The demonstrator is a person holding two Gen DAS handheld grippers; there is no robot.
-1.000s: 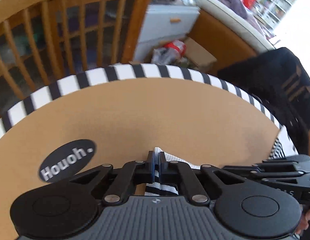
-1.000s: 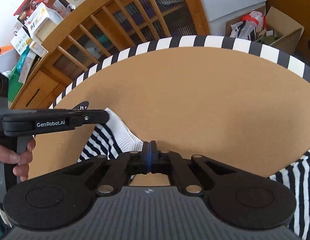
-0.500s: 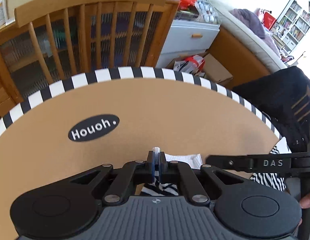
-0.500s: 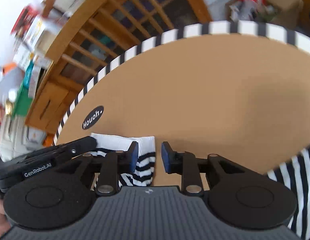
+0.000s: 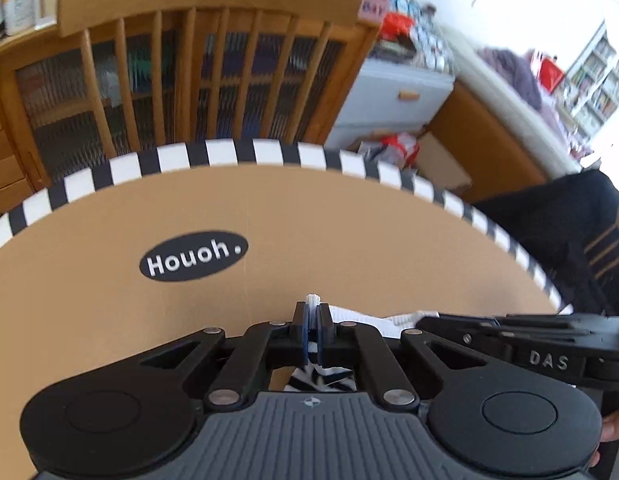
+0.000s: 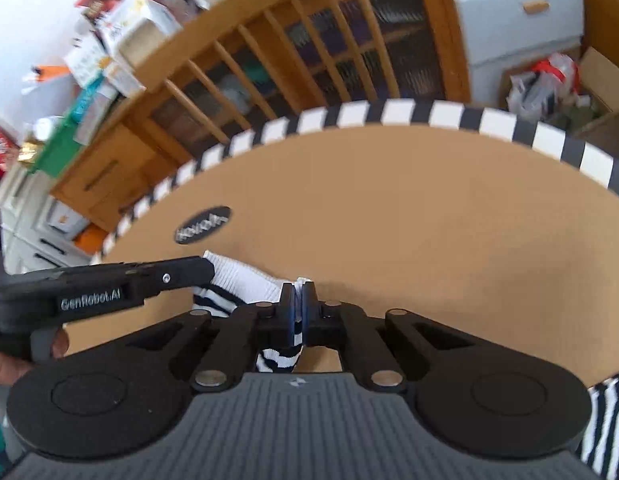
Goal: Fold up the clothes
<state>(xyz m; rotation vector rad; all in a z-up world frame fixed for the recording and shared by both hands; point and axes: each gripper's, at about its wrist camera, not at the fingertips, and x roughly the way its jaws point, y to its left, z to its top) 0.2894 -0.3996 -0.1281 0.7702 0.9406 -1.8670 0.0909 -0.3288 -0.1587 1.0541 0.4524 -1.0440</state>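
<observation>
**Both grippers pinch the striped sock**

My left gripper (image 5: pixel 312 334) is clamped on the white cuff of the striped sock (image 6: pixel 245 288), held over the round brown table (image 5: pixel 349 240). Just beside it, my right gripper (image 6: pixel 296 312) is closed on the same sock's cuff edge.
</observation>
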